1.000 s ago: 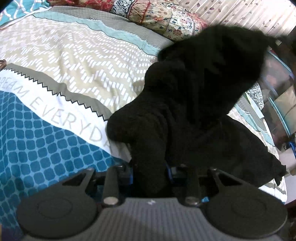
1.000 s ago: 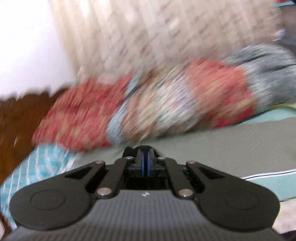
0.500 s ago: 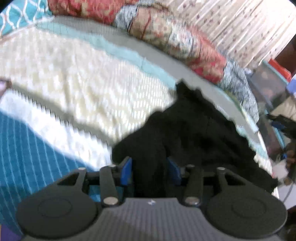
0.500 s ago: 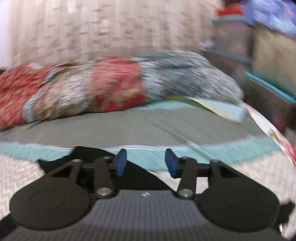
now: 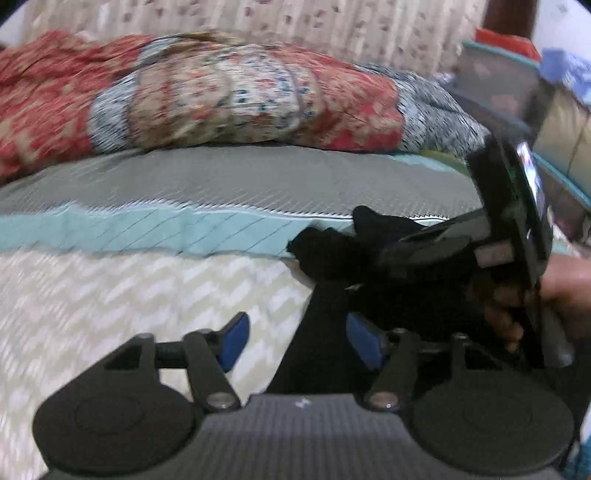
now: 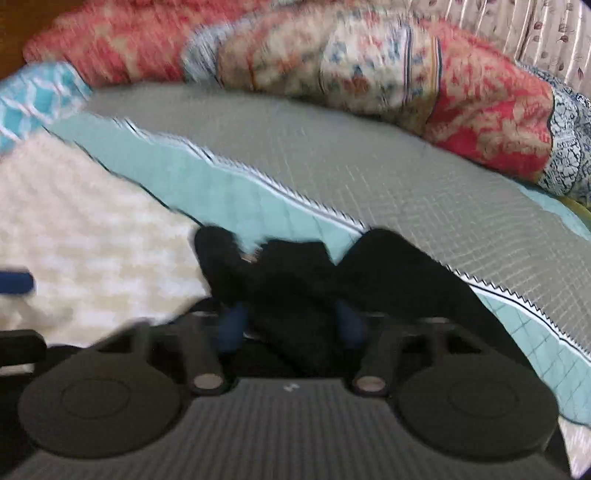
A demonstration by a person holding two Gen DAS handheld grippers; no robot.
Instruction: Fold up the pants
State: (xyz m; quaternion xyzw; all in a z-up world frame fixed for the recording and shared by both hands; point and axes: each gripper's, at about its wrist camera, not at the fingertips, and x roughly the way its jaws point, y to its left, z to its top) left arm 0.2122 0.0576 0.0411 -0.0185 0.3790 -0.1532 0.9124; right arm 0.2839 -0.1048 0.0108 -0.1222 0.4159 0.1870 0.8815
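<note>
The black pants [image 5: 332,258] lie bunched on the patterned bedspread [image 5: 110,295]. In the left wrist view my left gripper [image 5: 299,341] is open, its blue pads wide apart, with a strip of the black cloth lying between them against the right pad. The right gripper and the hand holding it [image 5: 517,266] show at the right of that view. In the right wrist view the pants [image 6: 295,280] fill the space between the blue pads of my right gripper [image 6: 291,326], which stands open around the cloth.
A red and floral rolled quilt [image 5: 221,99] lies along the far side of the bed, in front of a curtain [image 5: 295,22]. Boxes and clutter [image 5: 554,92] stand at the right. A teal patterned pillow [image 6: 33,99] sits at the far left.
The left gripper has opened and let go of the pants. The right gripper went from shut to open and came down over the pants. Both views swung toward the quilt.
</note>
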